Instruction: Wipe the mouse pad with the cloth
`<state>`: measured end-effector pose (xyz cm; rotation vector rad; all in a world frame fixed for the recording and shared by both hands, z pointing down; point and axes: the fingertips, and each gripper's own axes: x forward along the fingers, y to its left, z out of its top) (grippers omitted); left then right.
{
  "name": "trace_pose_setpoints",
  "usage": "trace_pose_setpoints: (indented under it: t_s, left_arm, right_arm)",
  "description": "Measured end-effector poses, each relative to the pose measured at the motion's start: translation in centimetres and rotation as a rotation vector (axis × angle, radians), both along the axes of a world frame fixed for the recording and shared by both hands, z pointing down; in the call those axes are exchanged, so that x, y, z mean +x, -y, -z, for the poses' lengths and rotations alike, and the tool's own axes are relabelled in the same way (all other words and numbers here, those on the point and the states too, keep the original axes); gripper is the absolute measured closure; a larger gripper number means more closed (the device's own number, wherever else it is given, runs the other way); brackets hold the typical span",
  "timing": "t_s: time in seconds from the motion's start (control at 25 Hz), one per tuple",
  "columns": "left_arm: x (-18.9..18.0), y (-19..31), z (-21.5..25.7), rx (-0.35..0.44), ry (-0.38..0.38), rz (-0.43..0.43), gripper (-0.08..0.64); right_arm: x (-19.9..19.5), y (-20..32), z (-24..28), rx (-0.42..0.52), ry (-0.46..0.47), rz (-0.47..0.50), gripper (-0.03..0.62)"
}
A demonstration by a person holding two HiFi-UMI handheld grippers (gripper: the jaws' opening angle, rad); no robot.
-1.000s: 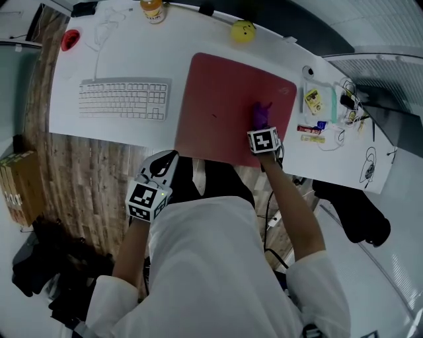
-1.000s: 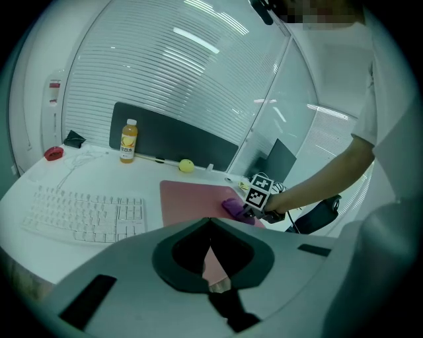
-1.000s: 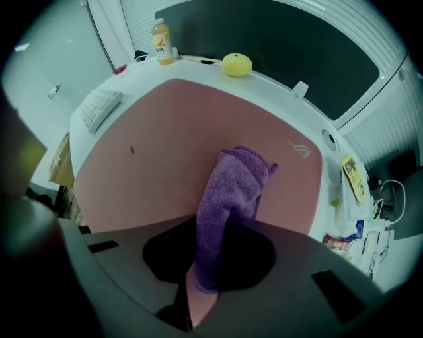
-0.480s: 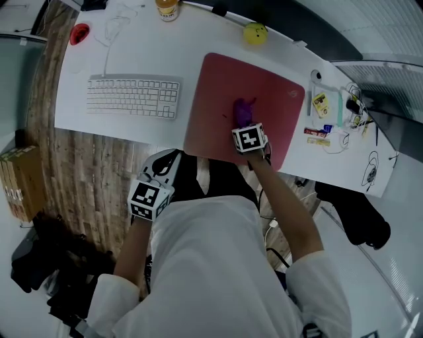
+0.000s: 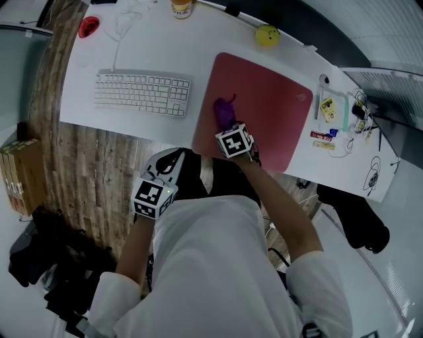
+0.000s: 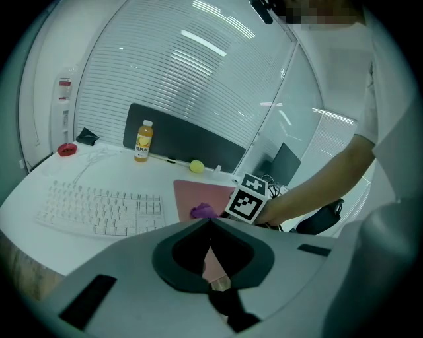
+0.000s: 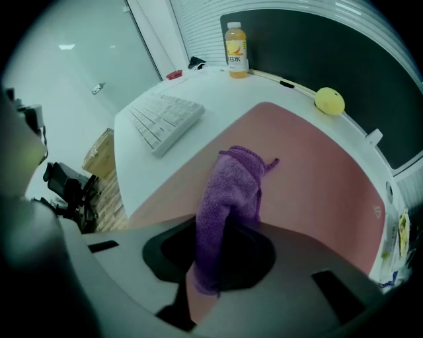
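White plastic keyboard [image 5: 142, 93] lies on the left part of the white desk [image 5: 132, 59], well apart from the work. Beyond it, near the desk's far edge, stands an orange-filled drink bottle [image 5: 181, 8].

My left gripper [image 5: 173, 156] hangs off the desk's near edge, close to my body, just as it did a second ago. Its jaws are pressed together with nothing between them, and it touches nothing.

Next comes the purple terry cloth [image 5: 225, 112]. It lies bunched on the dusty-red rectangular mouse pad [image 5: 271, 105], close to the pad's left edge and near its front side. A second ago it lay on the pad's right part, and half a second ago about midway, so it has travelled leftward across the surface.

My right gripper [image 5: 227, 124] has come across with it. The jaws pinch the cloth's near end, and in the right gripper view the fabric [image 7: 234, 185] runs out from between them and lies flat on the pad [image 7: 317, 178].

The right half of the pad now lies bare. A small yellow ball [image 5: 267, 35] sits on the desk just past the pad's far edge.
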<state>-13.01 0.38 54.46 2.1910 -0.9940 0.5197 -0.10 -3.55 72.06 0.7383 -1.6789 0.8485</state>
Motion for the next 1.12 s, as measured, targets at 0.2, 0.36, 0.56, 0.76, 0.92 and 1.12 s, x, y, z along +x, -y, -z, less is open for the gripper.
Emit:
trace_pose_setpoints:
  t_s: [0.2, 0.36, 0.56, 0.76, 0.92, 1.12]
  left_arm:
    - [-1.0, -0.1, -0.1, -0.003, 0.0, 0.008, 0.543]
    - [-1.8, -0.2, -0.2, -0.004, -0.001, 0.009, 0.543]
    - [-2.5, -0.4, -0.2, -0.001, -0.002, -0.01, 0.543]
    - [-2.5, -0.4, 0.2, 0.014, -0.003, -0.051, 0.543]
    - [-2.3, -0.4, 0.3, 0.019, 0.002, -0.077, 0.543]
    - [-1.3, -0.7, 0.3, 0.013, 0.008, -0.091, 0.543]
  right_arm:
    - [-3.3, -0.3, 0.1, -0.008, 0.051, 0.027, 0.52]
    - [-5.0, -0.3, 0.0, -0.021, 0.107, -0.018, 0.52]
    - [-7.1, -0.8, 0.9, -0.072, 0.216, -0.143, 0.52]
    - [-8.9, -2.2, 1.8, -0.097, 0.293, -0.18, 0.52]
    - [-10.0, -3.5, 2.6, -0.124, 0.398, -0.235, 0.52]
    - [-9.5, -5.1, 2.5, -0.161, 0.484, -0.295, 0.52]
